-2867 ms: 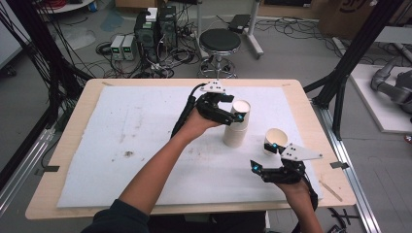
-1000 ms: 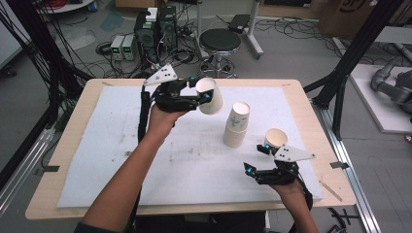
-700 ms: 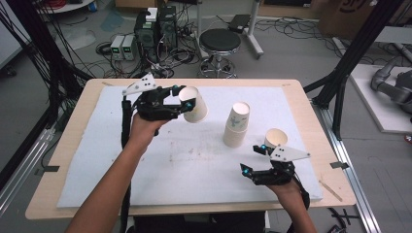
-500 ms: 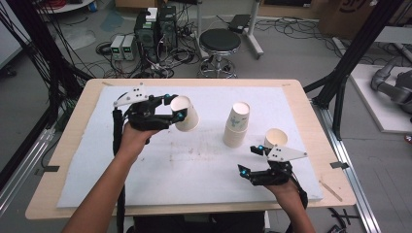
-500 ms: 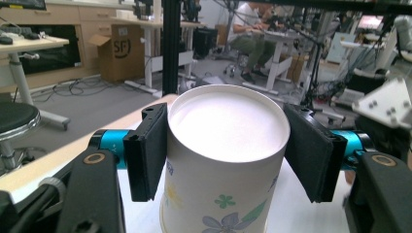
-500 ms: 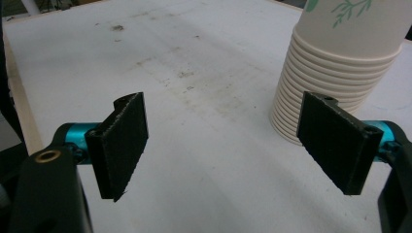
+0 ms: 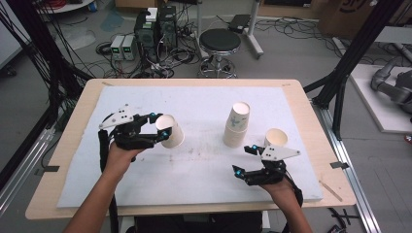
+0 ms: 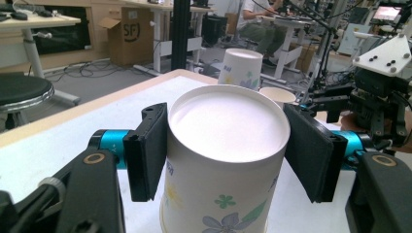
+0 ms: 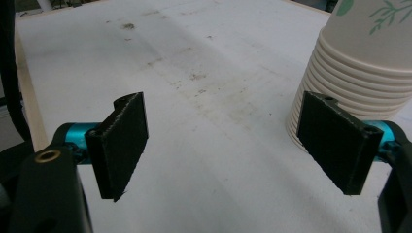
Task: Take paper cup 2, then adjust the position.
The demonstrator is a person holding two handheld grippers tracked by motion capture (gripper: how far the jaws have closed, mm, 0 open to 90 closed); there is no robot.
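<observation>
The cup (image 7: 170,131) sits clamped between the left gripper's (image 7: 163,132) jaws, upside down and tilted, base up and toward the stack, over the left half of the mat (image 7: 204,170). Whether it touches the mat I can't tell. Well to its right stands the stack (image 7: 237,124), inverted too; just beside it a lone cup (image 7: 276,138), mouth up, apparently empty. Right gripper (image 7: 245,160) idles near the stack, jaws wide, holding nothing.

Table (image 7: 311,126): light wood, white mat (image 7: 204,170) on top, faint stains mid-mat
Stool (image 7: 220,41): black round seat, behind the far edge
Boxes (image 7: 122,47): two small grey units on the floor, cables around
Cardboard box (image 8: 127,35): under a desk
</observation>
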